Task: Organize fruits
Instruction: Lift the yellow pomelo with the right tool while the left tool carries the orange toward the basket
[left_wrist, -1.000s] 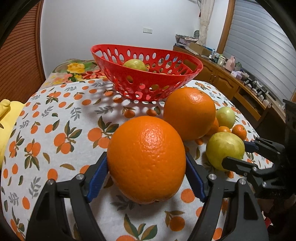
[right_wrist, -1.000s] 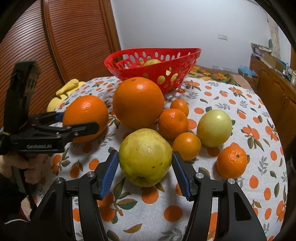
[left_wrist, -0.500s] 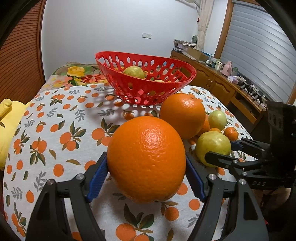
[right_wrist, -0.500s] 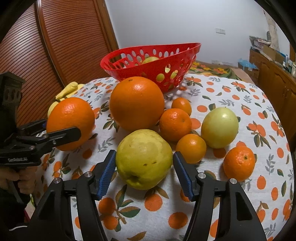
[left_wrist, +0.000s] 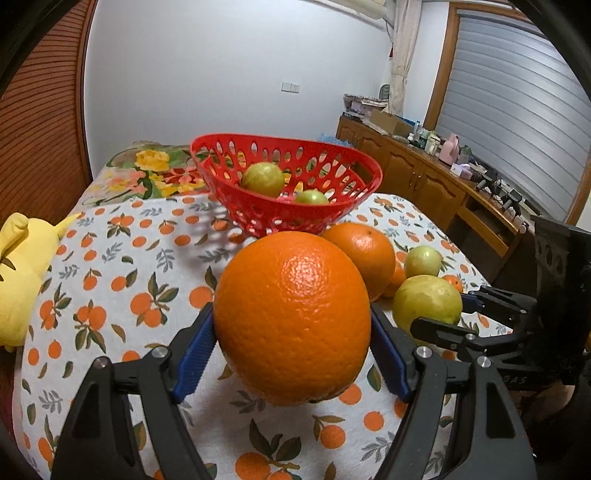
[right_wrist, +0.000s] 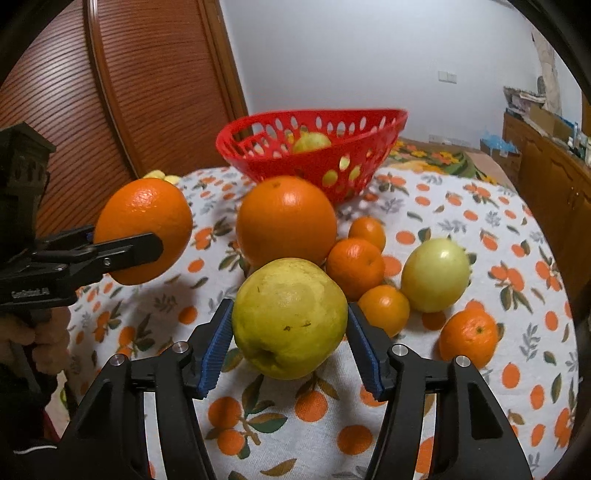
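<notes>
My left gripper (left_wrist: 293, 347) is shut on a large orange (left_wrist: 291, 314) and holds it above the table; it also shows in the right wrist view (right_wrist: 144, 230). My right gripper (right_wrist: 290, 347) is shut on a yellow-green pear (right_wrist: 290, 317), lifted off the cloth; the pear shows in the left wrist view (left_wrist: 426, 301). A red perforated basket (left_wrist: 258, 210) stands at the back and holds two green fruits (left_wrist: 263, 179). A second large orange (right_wrist: 286, 219), a pale green fruit (right_wrist: 436, 273) and several small tangerines (right_wrist: 354, 267) lie on the table.
The table has a white cloth with orange prints (left_wrist: 129, 280). A yellow plush toy (left_wrist: 18, 280) lies at its left edge. A wooden cabinet with clutter (left_wrist: 443, 177) runs along the right wall. A wooden shutter door (right_wrist: 92, 92) stands to the left.
Both grippers have lifted their fruit higher off the table and drawn back; the basket looks farther and lower, so its inside shows.
</notes>
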